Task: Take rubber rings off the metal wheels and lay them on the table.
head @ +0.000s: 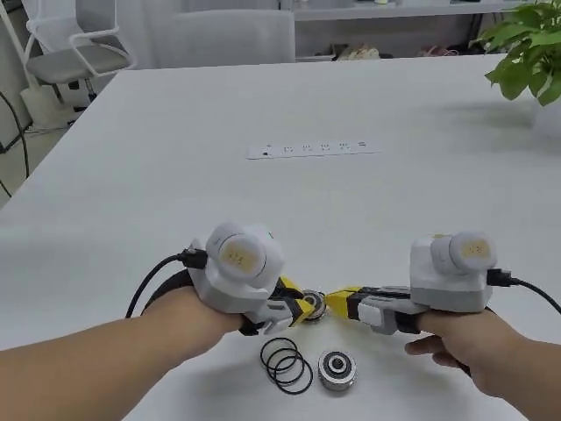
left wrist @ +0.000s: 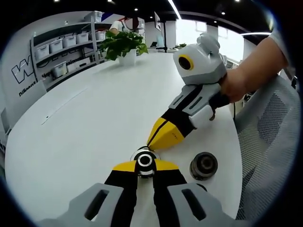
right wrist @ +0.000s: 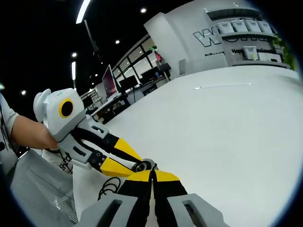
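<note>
Left gripper (head: 294,307) jaws are clamping a metal wheel (left wrist: 144,160) just over the desk (head: 263,105). Right gripper (right wrist: 151,174) jaws are looking pinched together at its rim, can't tell if they're nipping a ring. A few rubber rings (head: 286,361) are lying at its 6 o'clock, second wheel (head: 337,368) sitting at their 3 o'clock. I'm guessing partway done.

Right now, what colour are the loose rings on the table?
Black rings, clearest in head view.
</note>
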`<move>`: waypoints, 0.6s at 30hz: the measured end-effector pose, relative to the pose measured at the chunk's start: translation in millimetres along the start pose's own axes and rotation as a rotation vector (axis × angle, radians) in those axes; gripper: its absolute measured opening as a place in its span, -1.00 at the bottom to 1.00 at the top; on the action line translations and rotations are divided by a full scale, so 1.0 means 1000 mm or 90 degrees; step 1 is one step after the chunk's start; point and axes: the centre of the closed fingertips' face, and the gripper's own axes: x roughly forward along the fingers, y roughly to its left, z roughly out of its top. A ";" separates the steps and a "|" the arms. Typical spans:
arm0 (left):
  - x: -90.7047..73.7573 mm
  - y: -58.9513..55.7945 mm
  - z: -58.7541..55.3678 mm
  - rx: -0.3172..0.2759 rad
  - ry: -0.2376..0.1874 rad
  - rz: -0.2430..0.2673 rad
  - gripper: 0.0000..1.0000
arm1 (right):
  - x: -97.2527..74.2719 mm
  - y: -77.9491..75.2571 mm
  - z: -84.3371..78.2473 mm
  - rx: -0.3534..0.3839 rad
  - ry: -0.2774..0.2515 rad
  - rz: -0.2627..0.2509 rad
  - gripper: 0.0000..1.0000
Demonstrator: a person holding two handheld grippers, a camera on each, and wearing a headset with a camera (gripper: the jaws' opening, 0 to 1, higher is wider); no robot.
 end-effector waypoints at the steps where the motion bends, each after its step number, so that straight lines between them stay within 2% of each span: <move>1: 0.000 0.000 0.000 0.000 0.000 0.001 -0.87 | 0.000 0.000 0.000 -0.001 0.000 -0.001 -1.00; 6: 0.000 0.000 0.000 0.004 0.003 0.005 -0.88 | 0.000 0.001 0.001 0.001 0.003 -0.001 -1.00; 18: 0.000 -0.001 0.000 0.006 0.005 0.004 -0.87 | 0.002 0.012 0.002 0.006 0.001 0.028 -1.00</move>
